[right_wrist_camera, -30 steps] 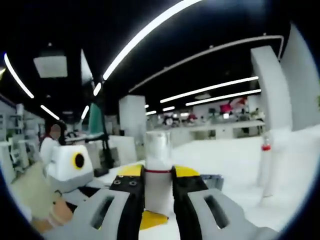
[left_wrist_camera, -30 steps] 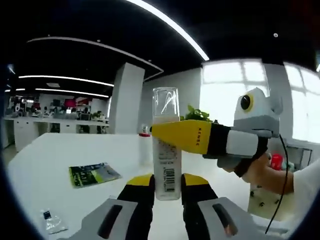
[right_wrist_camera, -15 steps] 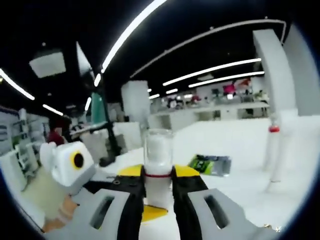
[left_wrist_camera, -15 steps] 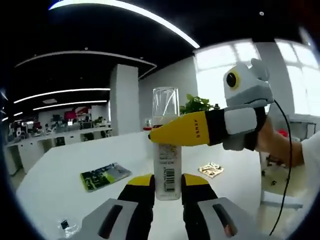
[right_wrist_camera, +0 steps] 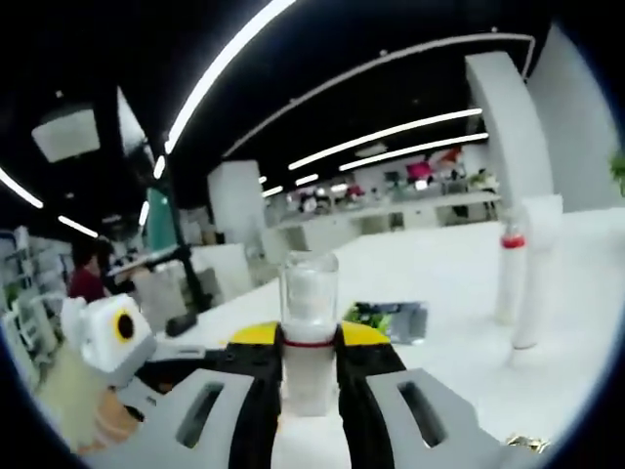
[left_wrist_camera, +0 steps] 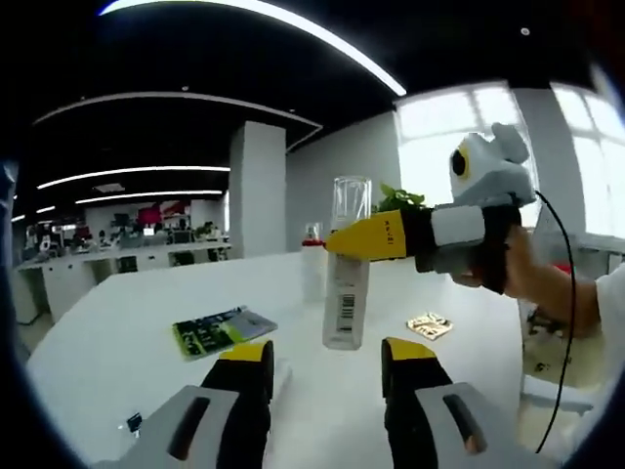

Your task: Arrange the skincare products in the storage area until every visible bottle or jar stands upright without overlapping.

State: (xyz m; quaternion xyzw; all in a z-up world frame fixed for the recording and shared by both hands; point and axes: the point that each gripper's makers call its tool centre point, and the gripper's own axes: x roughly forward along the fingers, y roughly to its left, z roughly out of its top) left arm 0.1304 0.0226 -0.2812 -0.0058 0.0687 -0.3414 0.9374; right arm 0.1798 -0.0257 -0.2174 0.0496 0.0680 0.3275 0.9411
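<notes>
- The right tool [right_wrist_camera: 310, 376] clamps a tall bottle [left_wrist_camera: 347, 283] with a clear cap, lifted above the glossy white table [left_wrist_camera: 117, 332].
- The left tool [left_wrist_camera: 327, 376] is spread wide, near the bottle, holding nothing.

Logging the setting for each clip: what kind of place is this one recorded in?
Most likely an open-plan office. Long strip lights run across a dark ceiling, rows of desks with people fill the back, and the work happens on a big white table near bright windows.
</notes>
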